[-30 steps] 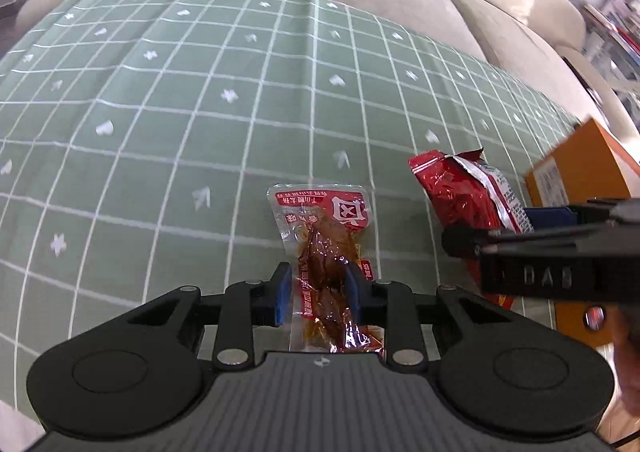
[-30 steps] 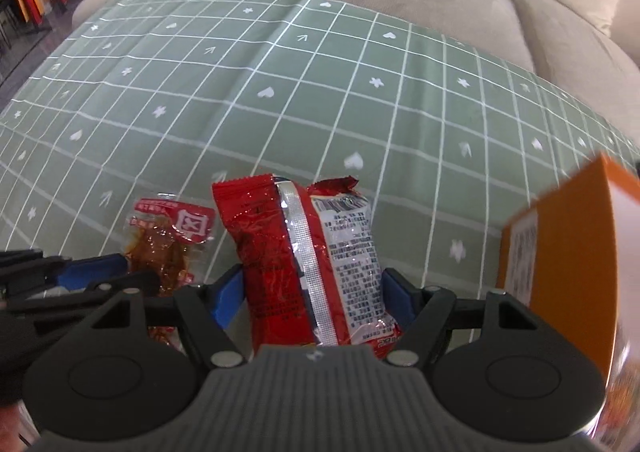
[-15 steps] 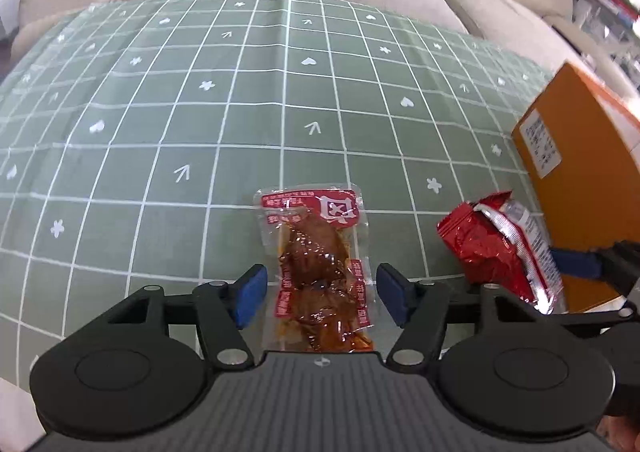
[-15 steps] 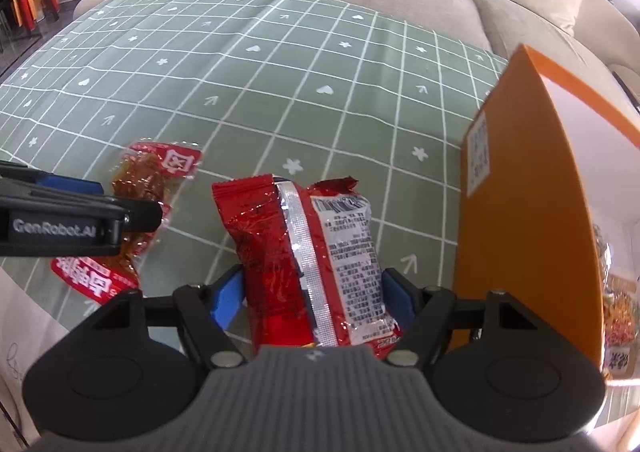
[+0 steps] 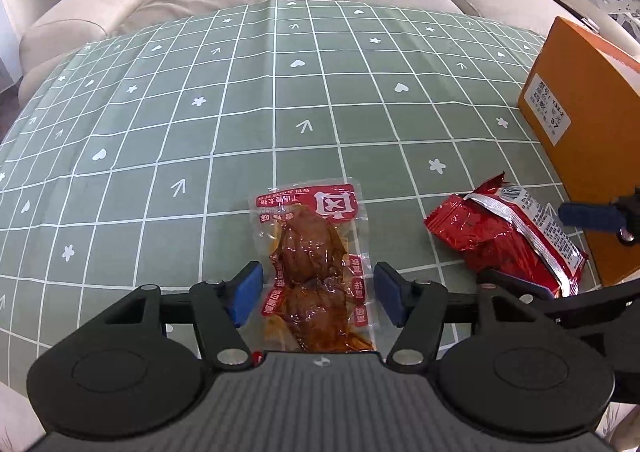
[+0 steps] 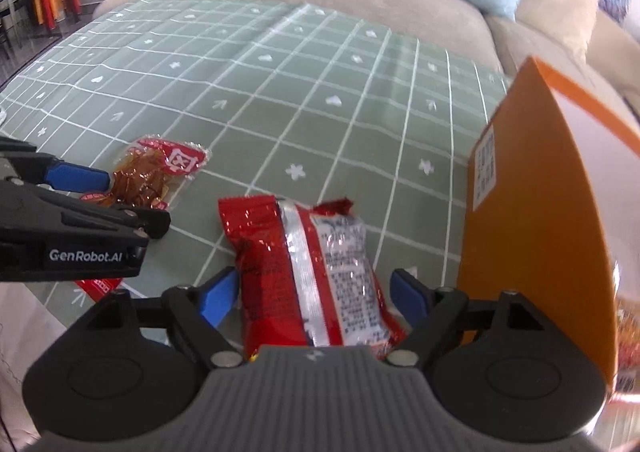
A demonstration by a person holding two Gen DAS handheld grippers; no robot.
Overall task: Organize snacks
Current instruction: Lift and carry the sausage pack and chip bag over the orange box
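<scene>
Left wrist view: left gripper (image 5: 316, 294), jaws lately narrowed, stands apart around the clear pouch (image 5: 314, 272) on the cloth (image 5: 200, 124).

Right wrist view: right gripper (image 6: 316, 298), jaws just widened, straddles the red bag (image 6: 312, 276) untouched; box (image 6: 536, 220) interior partly shows.

Clear pouch (image 5: 316, 272) of brown meat, red label, lying flat on green cloth. Red foil packet (image 6: 316, 276) lying seam-up beside it, near orange box (image 6: 532, 220).
</scene>
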